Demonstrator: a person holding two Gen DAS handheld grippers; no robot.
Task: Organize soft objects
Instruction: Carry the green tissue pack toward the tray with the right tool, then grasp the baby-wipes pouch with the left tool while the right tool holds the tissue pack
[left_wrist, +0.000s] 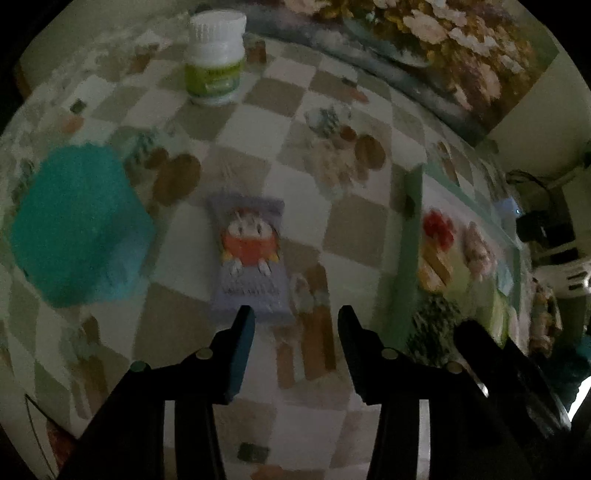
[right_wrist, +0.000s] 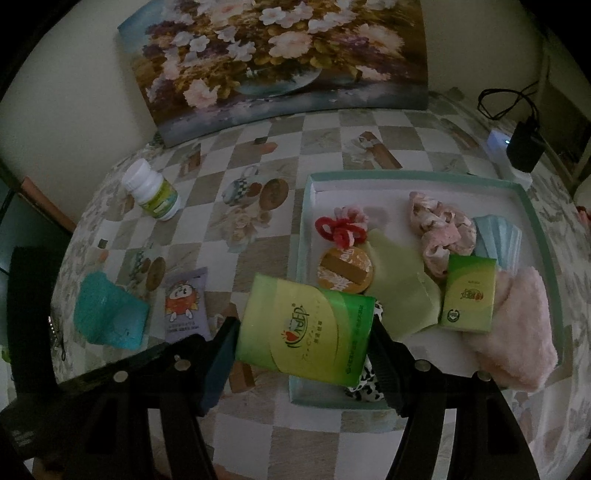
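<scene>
Dim room, desk (right_wrist: 321, 424) w/ checkered floral cloth. Right claw (right_wrist: 301, 332) grips a big green tissue pack (right_wrist: 306, 328), pads pressing both its sides, pack held tilted over the near-left corner of the tray (right_wrist: 301, 258). Left claw (left_wrist: 295, 321) is empty, jaws partly apart w/ nothing between them; it hangs over bare cloth, pointing steeply down, just short of a small purple packet (left_wrist: 249, 258) w/ an orange cartoon figure, which lies flat on the desk left of the tray. Teal sponge block (left_wrist: 77, 225) sits nearer the desk's left edge, close beside the packet but apart from it. White bottle w/ green label (left_wrist: 216, 55) stands upright toward the far-left part of the desk, well apart from both. Tray has a pale green rim and takes up the right half of the desk. Inside: red scrunchie (right_wrist: 340, 229) at far left, round orange puff (right_wrist: 345, 275) just nearer, light green cloth (right_wrist: 399, 284) mid, pink floral scrunchies (right_wrist: 439, 229) toward the far side, small green tissue pack (right_wrist: 469, 291) lying on the pink fluffy cloth (right_wrist: 517, 325) at near right, folded blue mask (right_wrist: 498, 240) by the right wall. Cow-print item (right_wrist: 365, 387) at the tray's near edge, mostly hidden under the held pack. Flower painting (right_wrist: 280, 55) leans on the wall at the desk's far edge.
</scene>
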